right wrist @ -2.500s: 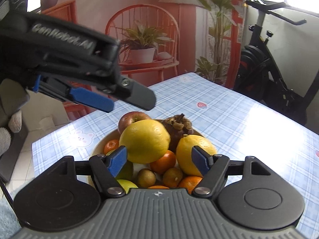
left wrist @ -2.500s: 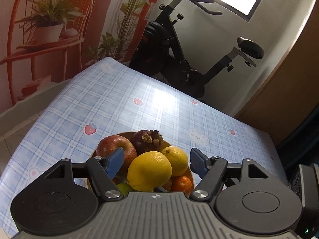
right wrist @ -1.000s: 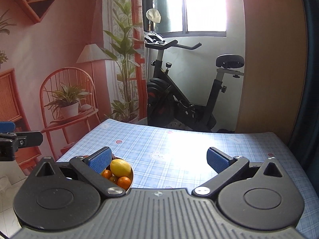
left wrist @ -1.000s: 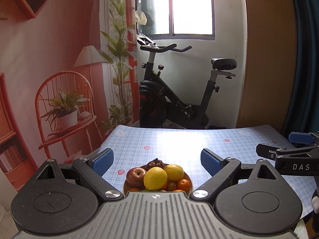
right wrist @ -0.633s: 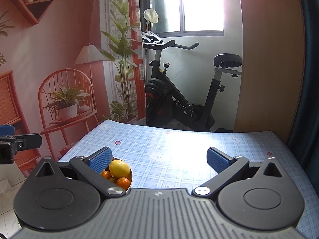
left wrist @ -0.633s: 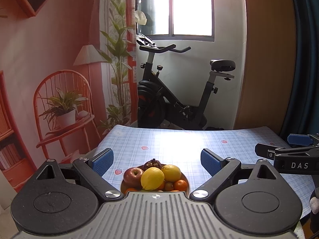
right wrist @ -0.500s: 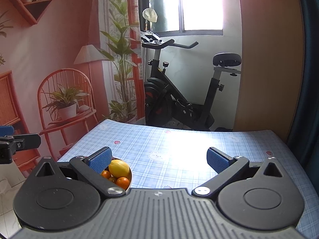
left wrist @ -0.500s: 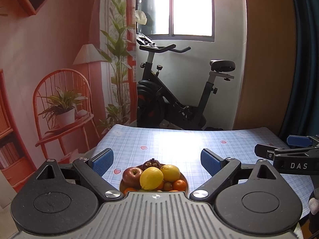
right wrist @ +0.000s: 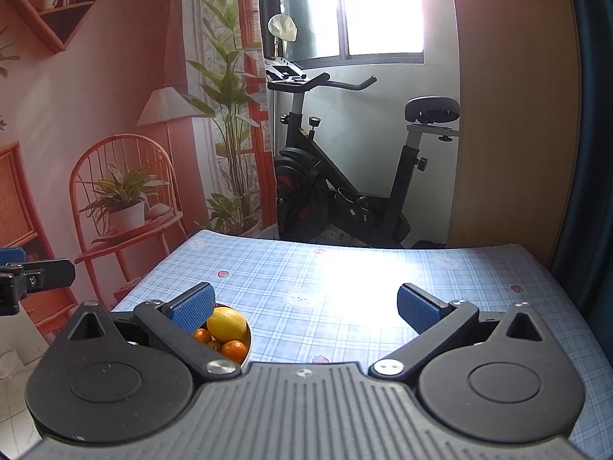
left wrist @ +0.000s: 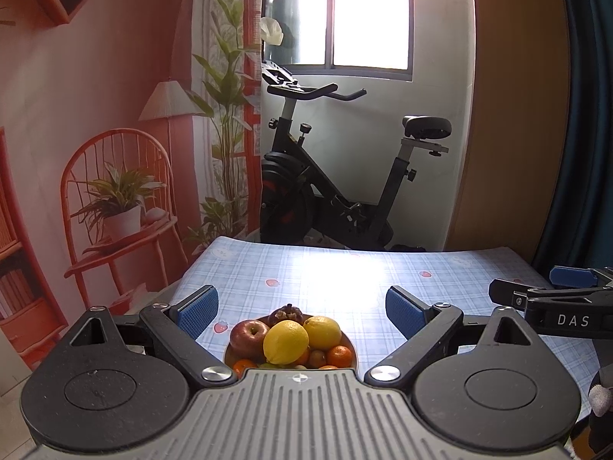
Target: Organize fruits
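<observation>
A bowl (left wrist: 350, 347) heaped with fruit is seen on the near left part of a table (left wrist: 345, 268) covered with a blue checked cloth. In the left wrist view it is framed between the fingers of the left gripper (left wrist: 302, 304), low in the picture and partly cut off by the gripper body. A red apple (left wrist: 249, 337) is piled at the left, a large lemon (left wrist: 285, 345) in front, a second yellow fruit (left wrist: 323, 331) to the right, a dark brown fruit (left wrist: 285, 313) behind, and small oranges (left wrist: 339, 356) lower down. The left gripper is held wide apart with nothing between its blue pads (left wrist: 197, 304). The right gripper (right wrist: 304, 308) is likewise spread wide and empty; through it mostly bare cloth is seen, and the bowl (right wrist: 248, 339) is caught just behind its left finger, with a lemon (right wrist: 227, 324) and small oranges (right wrist: 233, 349) visible. Both grippers are held back from the bowl, touching no fruit. The right gripper's tip (left wrist: 551, 297) is caught at the right edge of the left view. An exercise bike (left wrist: 337, 199) is seen beyond the table's far edge, under a bright window (left wrist: 367, 15).
</observation>
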Tool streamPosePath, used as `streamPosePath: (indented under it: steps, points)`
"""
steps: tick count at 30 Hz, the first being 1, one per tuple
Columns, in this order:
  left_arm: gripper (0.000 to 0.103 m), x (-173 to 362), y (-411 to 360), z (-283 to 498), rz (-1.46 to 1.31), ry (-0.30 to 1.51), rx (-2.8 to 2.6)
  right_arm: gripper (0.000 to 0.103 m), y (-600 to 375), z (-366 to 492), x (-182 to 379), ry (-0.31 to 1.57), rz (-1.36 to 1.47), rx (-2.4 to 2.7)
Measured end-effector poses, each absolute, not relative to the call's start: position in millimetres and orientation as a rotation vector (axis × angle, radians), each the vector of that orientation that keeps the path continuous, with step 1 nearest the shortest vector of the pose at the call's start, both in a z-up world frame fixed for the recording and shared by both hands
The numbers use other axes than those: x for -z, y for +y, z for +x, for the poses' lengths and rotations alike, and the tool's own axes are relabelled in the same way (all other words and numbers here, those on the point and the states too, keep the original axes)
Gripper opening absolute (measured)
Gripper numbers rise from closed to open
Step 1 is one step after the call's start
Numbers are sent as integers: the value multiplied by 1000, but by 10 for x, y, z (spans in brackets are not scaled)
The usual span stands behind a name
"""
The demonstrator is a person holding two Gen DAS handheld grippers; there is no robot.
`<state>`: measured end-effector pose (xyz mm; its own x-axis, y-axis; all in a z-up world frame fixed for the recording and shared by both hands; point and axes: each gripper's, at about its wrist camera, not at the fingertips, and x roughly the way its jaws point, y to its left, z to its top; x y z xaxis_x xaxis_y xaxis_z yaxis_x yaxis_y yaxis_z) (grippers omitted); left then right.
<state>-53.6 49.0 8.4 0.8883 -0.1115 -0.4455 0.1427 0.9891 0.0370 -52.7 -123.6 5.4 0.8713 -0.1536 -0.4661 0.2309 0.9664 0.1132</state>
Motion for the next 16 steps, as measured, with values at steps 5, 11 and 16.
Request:
streamPosePath:
  steps: [5, 11, 16]
  points:
    - [96, -91, 502, -525, 62, 463, 131, 103, -1232, -514, -58, 473, 167, 202]
    - [96, -92, 506, -515, 60, 462, 130, 103, -1227, -510, -58, 473, 167, 203]
    - [96, -90, 521, -521, 47, 456, 117, 103, -1238, -507, -47, 475, 172, 201]
